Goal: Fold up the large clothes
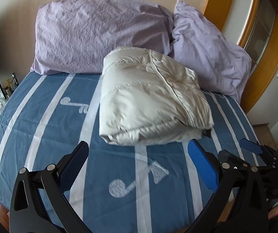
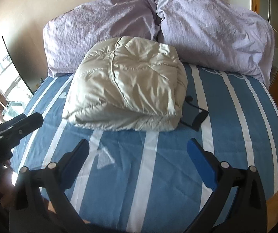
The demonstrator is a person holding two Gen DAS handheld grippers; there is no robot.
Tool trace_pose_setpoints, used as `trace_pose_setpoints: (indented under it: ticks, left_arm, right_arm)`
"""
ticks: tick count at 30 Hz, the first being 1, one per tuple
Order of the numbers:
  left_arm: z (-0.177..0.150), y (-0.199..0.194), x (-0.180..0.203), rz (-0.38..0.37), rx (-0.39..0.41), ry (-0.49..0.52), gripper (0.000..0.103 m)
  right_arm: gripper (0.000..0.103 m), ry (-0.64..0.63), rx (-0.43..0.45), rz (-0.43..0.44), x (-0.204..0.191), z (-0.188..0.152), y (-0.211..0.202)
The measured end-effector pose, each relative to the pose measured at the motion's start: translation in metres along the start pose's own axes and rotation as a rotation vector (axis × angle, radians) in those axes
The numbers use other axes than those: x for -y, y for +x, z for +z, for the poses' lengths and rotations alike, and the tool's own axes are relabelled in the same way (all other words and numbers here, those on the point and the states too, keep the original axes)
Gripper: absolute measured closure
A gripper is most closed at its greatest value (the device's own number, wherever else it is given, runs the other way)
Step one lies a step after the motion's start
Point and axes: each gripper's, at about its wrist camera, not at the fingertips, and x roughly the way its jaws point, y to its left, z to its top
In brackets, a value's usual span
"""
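Our left gripper [image 1: 137,155] hangs over the near part of the striped blue sheet [image 1: 42,136], jaws spread and empty. Farther in, we see the cream padded jacket [image 1: 150,97] folded into a bundle, perhaps touching the lilac pillows [image 1: 100,38]. Our right gripper [image 2: 138,153] hovers near, also spread wide, gripping nothing.

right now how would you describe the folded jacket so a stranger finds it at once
On the blue bed sheet with white stripes, look toward the two lilac pillows. Just in front of them lies the folded jacket, the only cream, shiny, quilted bundle there.
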Motion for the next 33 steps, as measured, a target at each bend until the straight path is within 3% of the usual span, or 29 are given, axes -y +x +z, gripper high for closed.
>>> trace_pose_setpoints:
  ticks: [12, 33]
  left_arm:
    - [-0.032, -0.014, 0.007, -0.005, -0.028, -0.018, 0.001]
    - [-0.029, -0.01, 0.008, -0.004, -0.03, -0.019, 0.001]
  right_arm:
    - [0.002, 0.065, 0.008, 0.034, 0.01, -0.025, -0.02]
    - [0.002, 0.094, 0.0, 0.069, 0.011, -0.023, -0.015]
